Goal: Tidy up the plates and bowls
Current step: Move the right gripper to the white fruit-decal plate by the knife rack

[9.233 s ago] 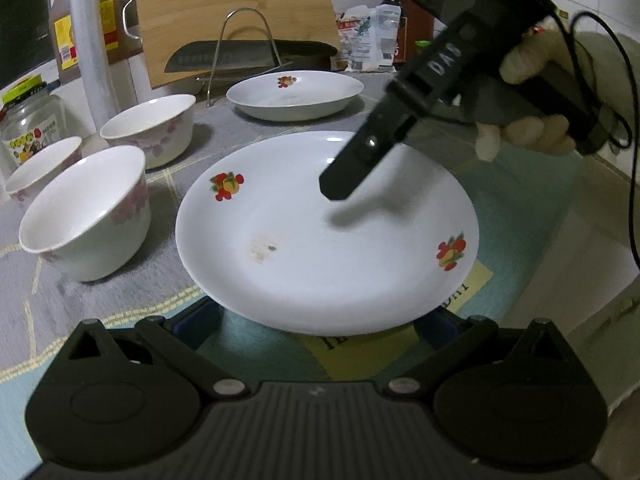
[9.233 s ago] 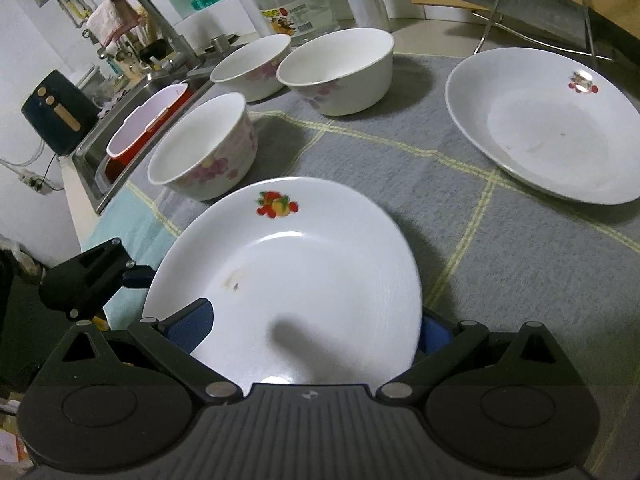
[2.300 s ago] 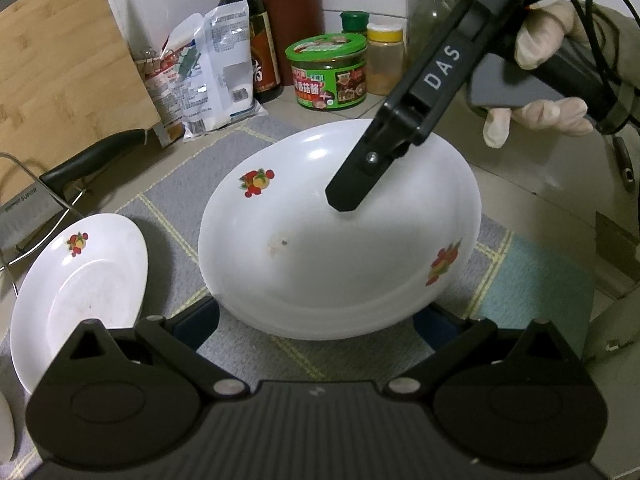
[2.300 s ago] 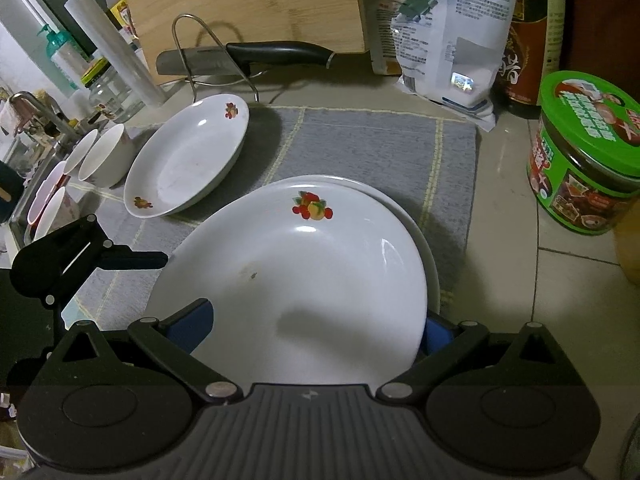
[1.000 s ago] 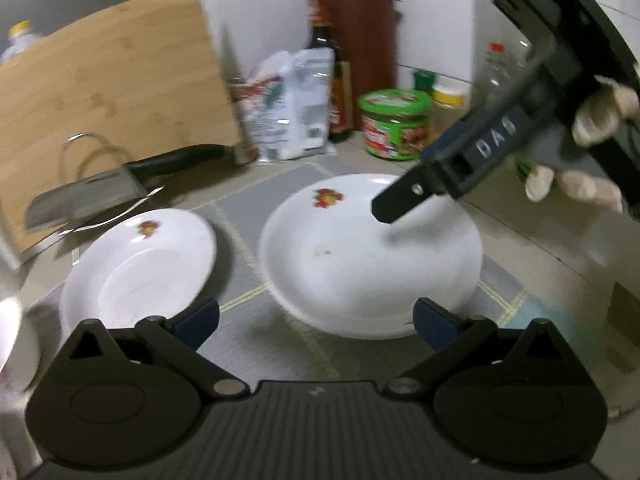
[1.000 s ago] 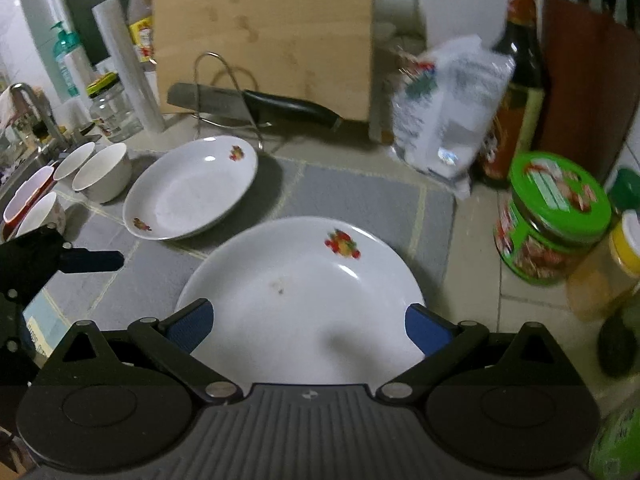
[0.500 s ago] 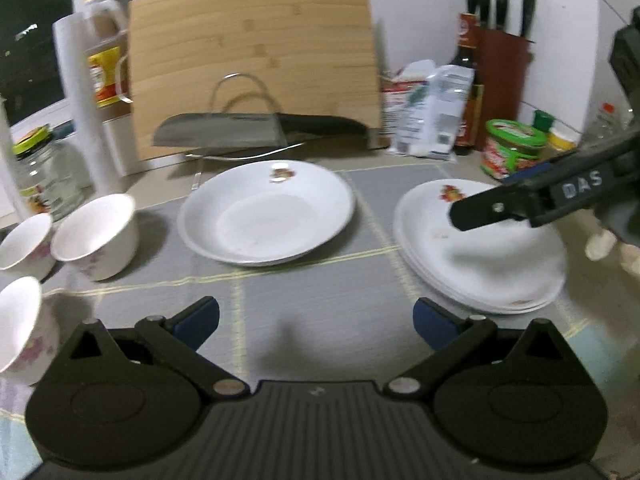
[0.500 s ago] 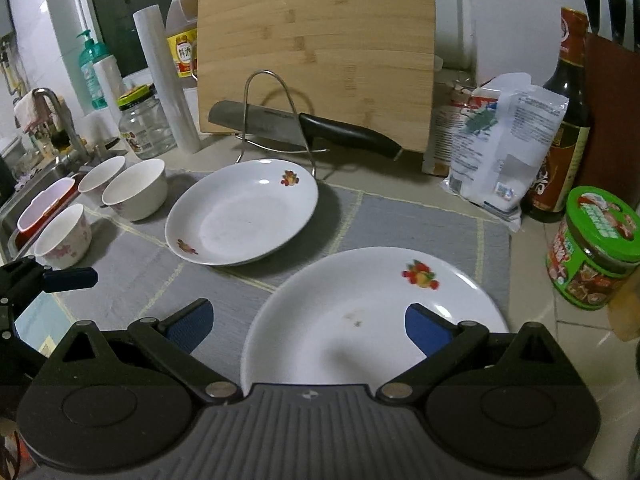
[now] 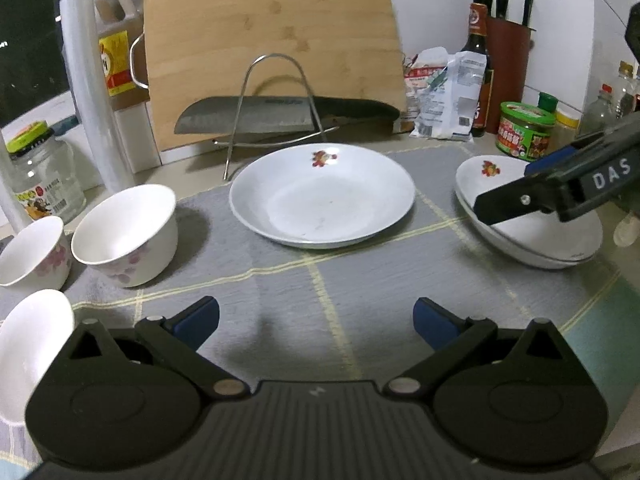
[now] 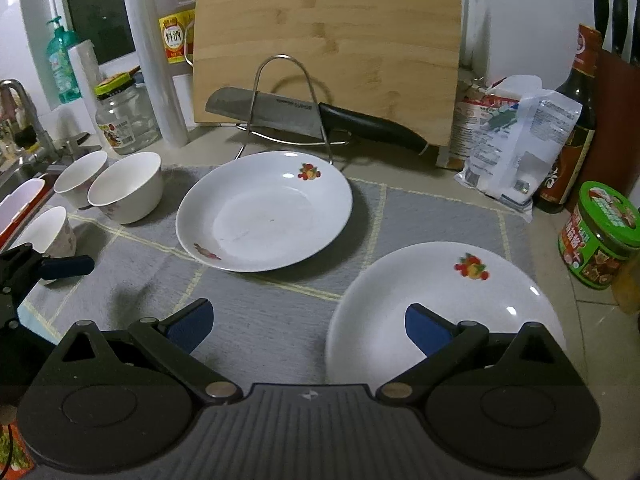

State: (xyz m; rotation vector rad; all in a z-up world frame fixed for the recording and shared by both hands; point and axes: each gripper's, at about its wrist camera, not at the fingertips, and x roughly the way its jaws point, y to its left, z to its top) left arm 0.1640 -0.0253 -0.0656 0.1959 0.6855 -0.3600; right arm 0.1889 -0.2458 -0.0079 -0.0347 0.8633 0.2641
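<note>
A single white plate [image 9: 322, 194] with a fruit print lies on the grey mat ahead of both grippers; it also shows in the right wrist view [image 10: 264, 210]. Two stacked plates [image 9: 532, 236] sit at the mat's right end, close below the right gripper [image 10: 308, 326], which is open and empty. Three white bowls stand at the left: a large bowl [image 9: 126, 234], a far bowl [image 9: 30, 250] and a near bowl [image 9: 28, 350]. My left gripper [image 9: 316, 320] is open and empty over the mat, well short of the single plate.
A cleaver on a wire rack [image 10: 280, 114] and a bamboo board [image 10: 324, 44] stand behind the plate. Jar [image 9: 36, 174], film roll and oil bottle are at the back left. A green-lidded jar [image 10: 600, 236], sauce bottle and bags are at the right. The sink [image 10: 20, 184] is at the far left.
Both grippers carried a plate to the right, set it on another plate and let go. They have since pulled back and turned left toward the single plate and the bowls.
</note>
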